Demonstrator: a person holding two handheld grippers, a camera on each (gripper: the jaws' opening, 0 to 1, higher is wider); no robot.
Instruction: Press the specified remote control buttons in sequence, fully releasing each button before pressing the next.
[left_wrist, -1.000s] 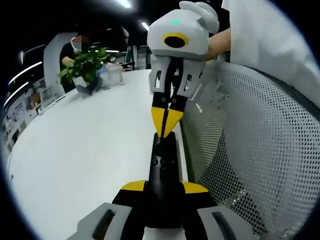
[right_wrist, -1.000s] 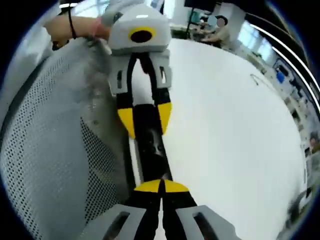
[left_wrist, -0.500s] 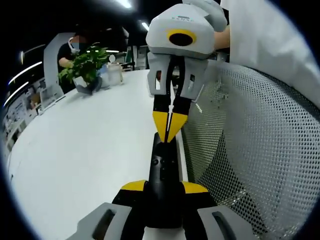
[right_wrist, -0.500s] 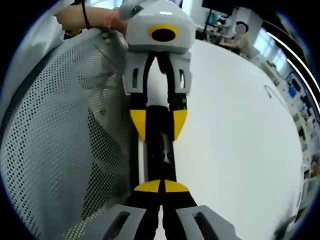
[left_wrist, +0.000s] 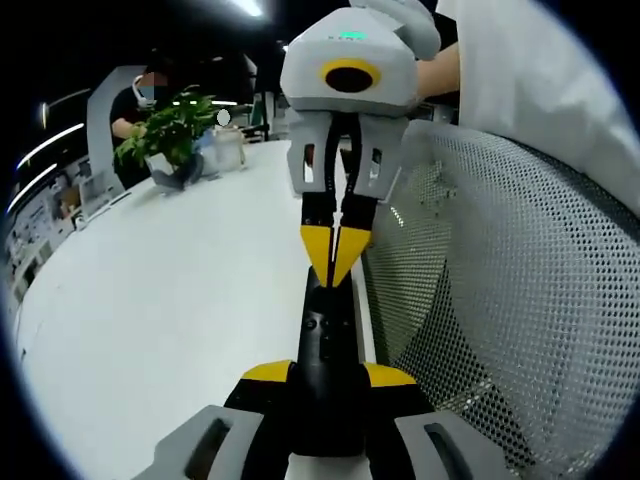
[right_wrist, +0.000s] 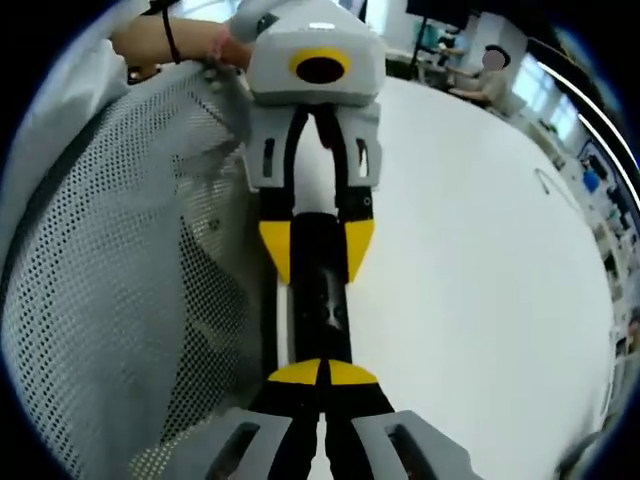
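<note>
**Gripping a black remote between two claws at the worktop edge**

Clamping the near end of a slim black remote control (left_wrist: 328, 340), the left claw (left_wrist: 328, 376) has its yellow-tipped jaws set against either side of the remote's body. The remote is a long, narrow bar with a matt dark face and small buttons, lying along the edge of a smooth, glossy white worktop (left_wrist: 170, 300). From the far end the right claw (left_wrist: 333, 255) reaches in, its yellow tips pinched together into a point that touches the remote's far end.

In the right gripper view the same remote control (right_wrist: 320, 300) runs between the closed tips of the right claw (right_wrist: 322, 374) and the left claw (right_wrist: 316, 250), whose jaws sit on both sides of it. Just beside the remote is a grey mesh chair back (right_wrist: 110, 300), perforated with fine round holes.

At the far side of the worktop stands a pot (left_wrist: 165, 168) holding a leafy green plant (left_wrist: 170, 125), with a pale container (left_wrist: 228, 148) beside it whose contents cannot be made out.
</note>
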